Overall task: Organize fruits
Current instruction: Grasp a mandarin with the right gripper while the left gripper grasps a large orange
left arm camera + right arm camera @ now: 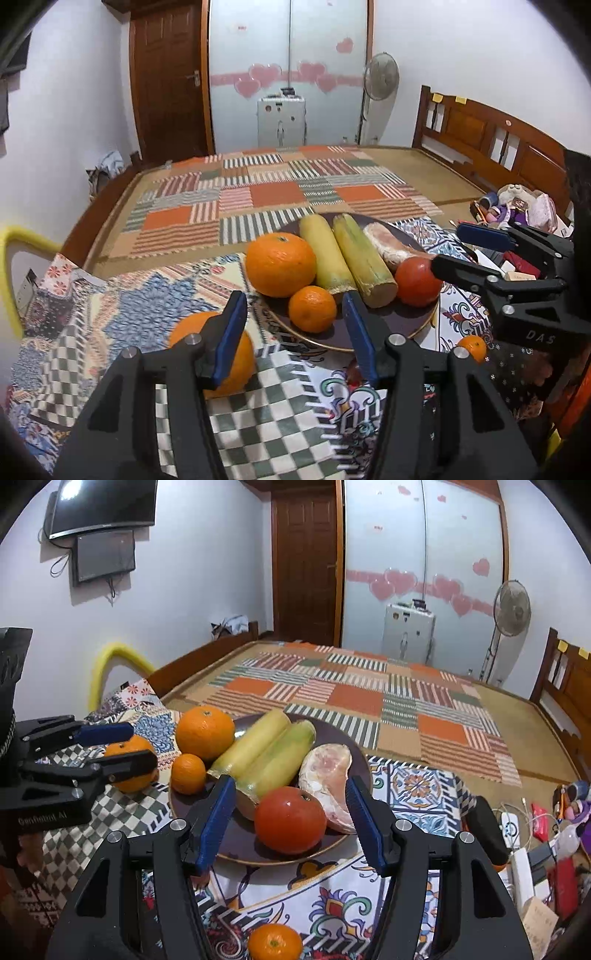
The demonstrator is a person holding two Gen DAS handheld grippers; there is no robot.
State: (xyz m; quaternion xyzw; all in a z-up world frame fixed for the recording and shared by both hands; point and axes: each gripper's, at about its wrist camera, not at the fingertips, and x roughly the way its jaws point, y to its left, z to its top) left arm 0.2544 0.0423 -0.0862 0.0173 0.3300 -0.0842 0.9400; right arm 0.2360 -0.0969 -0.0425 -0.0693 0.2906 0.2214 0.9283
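Observation:
A dark plate (391,325) (240,834) holds a big orange (280,264), a small orange (312,308), two sugarcane pieces (364,260), a peeled pomelo segment (327,775) and a red tomato (290,819). My left gripper (295,332) is open, just short of the small orange and not touching it. My right gripper (291,812) is open with the tomato between its pads, and gaps show on both sides. Another orange (229,362) lies on the cloth, partly hidden by my left finger. A small mandarin (275,941) lies on the cloth in front of the plate.
Patterned cloths (277,413) cover the near surface, with a striped patchwork mat (258,195) behind. Cluttered toys, boxes and cables (546,842) sit at the right. A wooden headboard (491,140) stands at the right, and a yellow foam arch (110,657) at the left.

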